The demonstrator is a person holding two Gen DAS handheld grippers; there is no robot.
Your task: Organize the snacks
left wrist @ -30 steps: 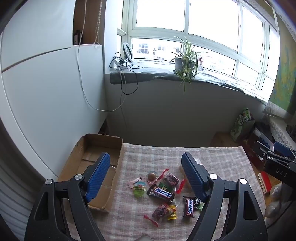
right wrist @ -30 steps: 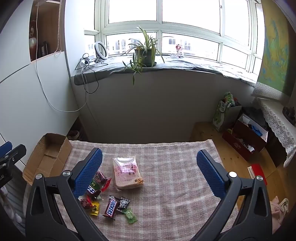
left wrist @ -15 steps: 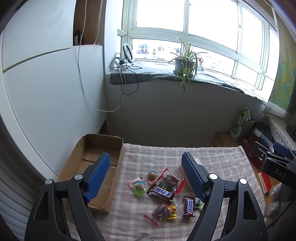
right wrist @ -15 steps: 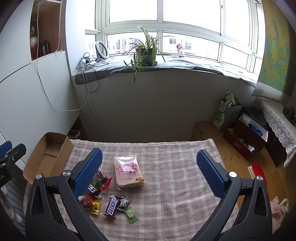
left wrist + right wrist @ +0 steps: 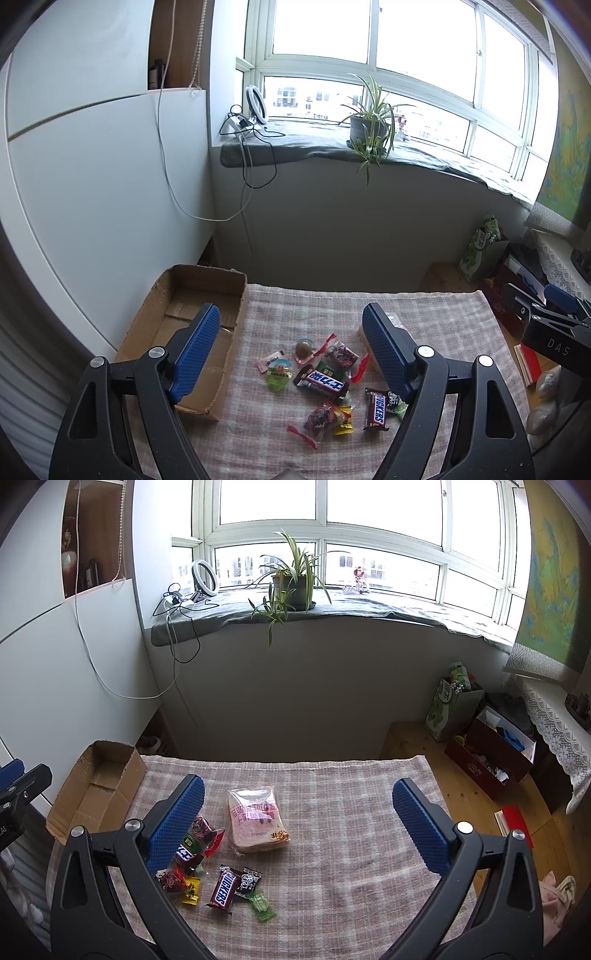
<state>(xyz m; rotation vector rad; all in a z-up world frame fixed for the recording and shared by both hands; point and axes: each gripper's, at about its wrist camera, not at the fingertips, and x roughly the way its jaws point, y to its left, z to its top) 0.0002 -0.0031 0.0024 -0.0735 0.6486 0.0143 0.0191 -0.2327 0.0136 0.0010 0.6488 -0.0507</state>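
Both hand-held grippers, left (image 5: pixel 290 345) and right (image 5: pixel 297 819), stay spread and empty; I've barely moved, snacks (image 5: pixel 325 380) untouched, box (image 5: pixel 184 295) empty.

"SNICKERS" runs in white-edged blue letters along a brown bar (image 5: pixel 224 887) lying ahead of the right tool (image 5: pixel 299 825), near its left finger. The left view shows a second Snickers-style bar (image 5: pixel 322 380) whose lettering is in another script. "DAS" is printed on the black tool body (image 5: pixel 554 341) at right.
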